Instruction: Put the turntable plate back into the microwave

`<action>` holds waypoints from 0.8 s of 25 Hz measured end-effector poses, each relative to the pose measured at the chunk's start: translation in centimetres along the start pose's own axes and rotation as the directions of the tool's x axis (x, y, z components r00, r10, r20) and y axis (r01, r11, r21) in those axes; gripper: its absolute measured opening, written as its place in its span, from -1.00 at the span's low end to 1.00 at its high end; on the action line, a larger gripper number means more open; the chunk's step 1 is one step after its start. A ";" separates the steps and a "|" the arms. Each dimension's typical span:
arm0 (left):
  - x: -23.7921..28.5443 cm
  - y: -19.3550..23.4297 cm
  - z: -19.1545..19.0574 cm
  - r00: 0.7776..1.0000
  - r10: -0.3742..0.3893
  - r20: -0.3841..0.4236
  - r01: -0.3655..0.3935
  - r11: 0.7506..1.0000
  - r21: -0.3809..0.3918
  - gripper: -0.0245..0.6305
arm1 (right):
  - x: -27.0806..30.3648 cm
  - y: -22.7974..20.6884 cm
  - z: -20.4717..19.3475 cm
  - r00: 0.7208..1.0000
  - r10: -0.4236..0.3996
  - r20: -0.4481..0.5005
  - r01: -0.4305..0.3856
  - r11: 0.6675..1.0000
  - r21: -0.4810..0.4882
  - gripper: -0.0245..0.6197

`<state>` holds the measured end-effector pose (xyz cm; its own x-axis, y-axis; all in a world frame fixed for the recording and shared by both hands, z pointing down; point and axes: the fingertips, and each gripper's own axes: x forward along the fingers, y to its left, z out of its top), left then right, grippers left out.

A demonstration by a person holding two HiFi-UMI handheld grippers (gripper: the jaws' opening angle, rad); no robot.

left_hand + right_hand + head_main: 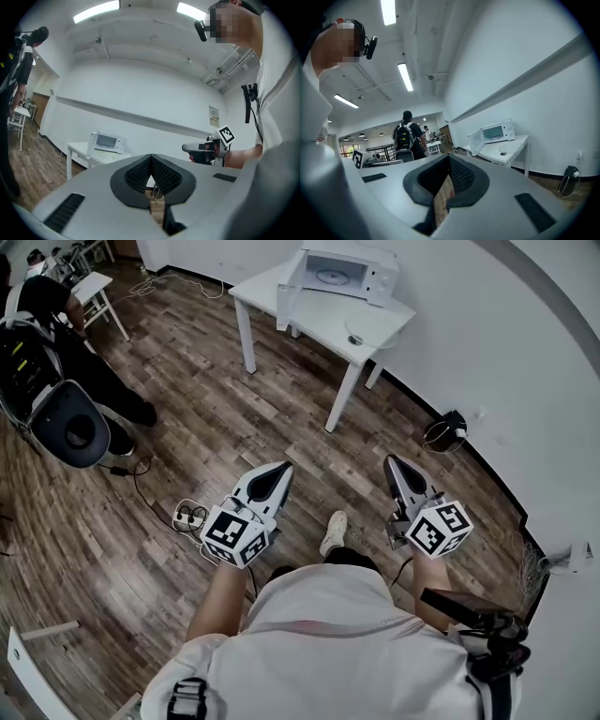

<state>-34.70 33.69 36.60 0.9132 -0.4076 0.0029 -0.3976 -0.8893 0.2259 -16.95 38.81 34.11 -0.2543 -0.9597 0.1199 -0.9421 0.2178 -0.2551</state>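
step: get to the table, nothing held | left gripper (279,471) jaws together, empty | right gripper (391,463) likewise | round clear glass turntable plate (364,329) lies flat on white table (261,289) before open white microwave (337,273) — well ahead of both grippers, right one looks nearer

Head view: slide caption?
Left gripper and right gripper, both shut and empty, point toward a white table bearing the open microwave and turntable plate.
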 end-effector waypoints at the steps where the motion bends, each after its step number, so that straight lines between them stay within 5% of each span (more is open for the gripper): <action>1: 1.3 0.4 0.3 1.000 -0.001 -0.005 0.001 1.000 0.010 -0.89 | 0.6 -1.0 0.5 1.000 0.001 0.009 -0.001 1.000 0.006 -0.91; 20: 31.4 2.8 1.7 0.998 0.022 -0.064 -0.016 0.995 0.095 -0.89 | 5.4 -30.0 7.7 0.997 -0.038 0.073 0.030 0.994 0.109 -0.91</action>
<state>-7.35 18.03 35.68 0.9081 -0.4129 0.0698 -0.4186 -0.8984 0.1325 11.64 25.72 35.06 -0.2015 -0.9777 0.0588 -0.9198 0.1683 -0.3545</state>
